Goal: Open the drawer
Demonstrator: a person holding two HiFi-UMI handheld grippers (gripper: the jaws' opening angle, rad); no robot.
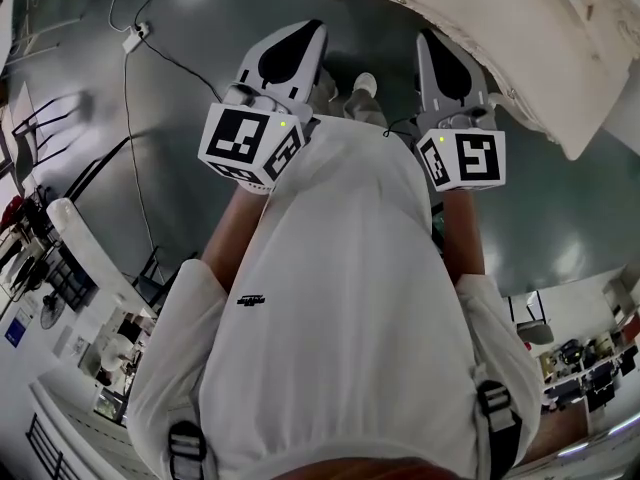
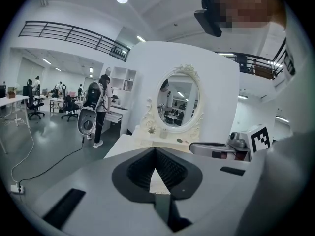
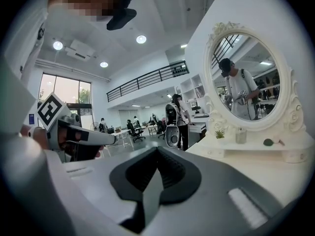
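Observation:
A white dressing table (image 1: pixel 520 28) with an oval mirror (image 3: pixel 248 77) stands ahead and to the right; no drawer front shows in any view. In the head view, my left gripper (image 1: pixel 305 30) and right gripper (image 1: pixel 432 40) are held side by side over the grey floor, short of the table's edge. The left gripper (image 2: pixel 155 149) has its jaws together with nothing between them, and it points at the table corner (image 2: pixel 128 144). On the right gripper (image 3: pixel 156 149), the jaws are shut and empty too, with the tabletop (image 3: pixel 256 166) just to its right.
A small plant pot (image 3: pixel 219 134) and a glass (image 3: pixel 240 135) stand under the mirror. A person with a backpack (image 2: pixel 101 107) stands beyond the table. A cable and power strip (image 1: pixel 133 38) lie on the floor at left, with desks and chairs (image 2: pixel 34 107) farther back.

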